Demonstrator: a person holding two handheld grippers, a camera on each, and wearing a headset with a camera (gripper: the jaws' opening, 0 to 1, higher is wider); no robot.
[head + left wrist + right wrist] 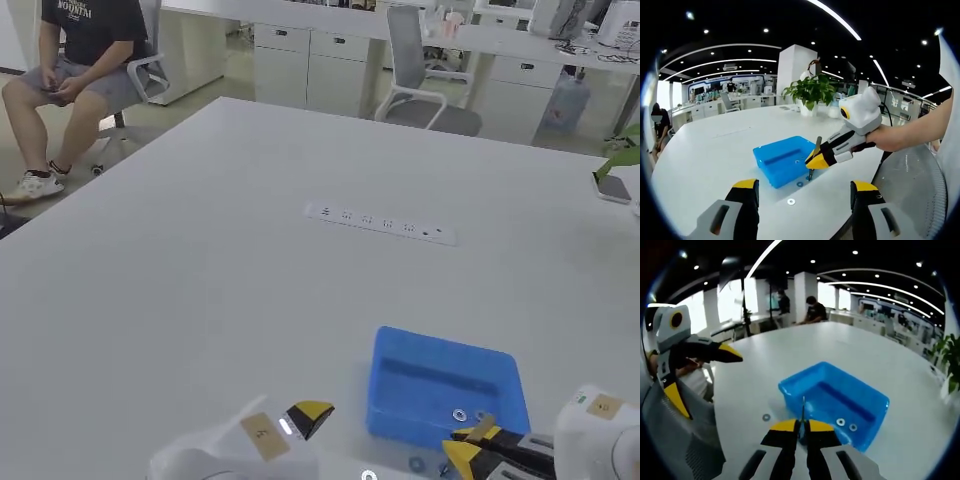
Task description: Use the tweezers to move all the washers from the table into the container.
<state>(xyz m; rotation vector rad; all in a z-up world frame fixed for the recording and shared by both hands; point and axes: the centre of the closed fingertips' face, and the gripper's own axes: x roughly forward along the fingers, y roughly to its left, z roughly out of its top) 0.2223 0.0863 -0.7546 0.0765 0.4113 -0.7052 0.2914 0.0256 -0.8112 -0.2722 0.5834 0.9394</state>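
While the right tool (801,426) pinches the tweezers (803,407) and the left tool (805,185) gapes, two washers (840,422) sit in the container (826,390).

Head view above, 2 gripper views low, container (430,372) common

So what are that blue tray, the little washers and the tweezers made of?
The tray looks like plastic: even bright blue, smooth moulded walls, slight sheen. The washers seem to be metal: silvery grey with a pale glint, though too small to be sure. The tweezers look like thin dark metal, hard to confirm.
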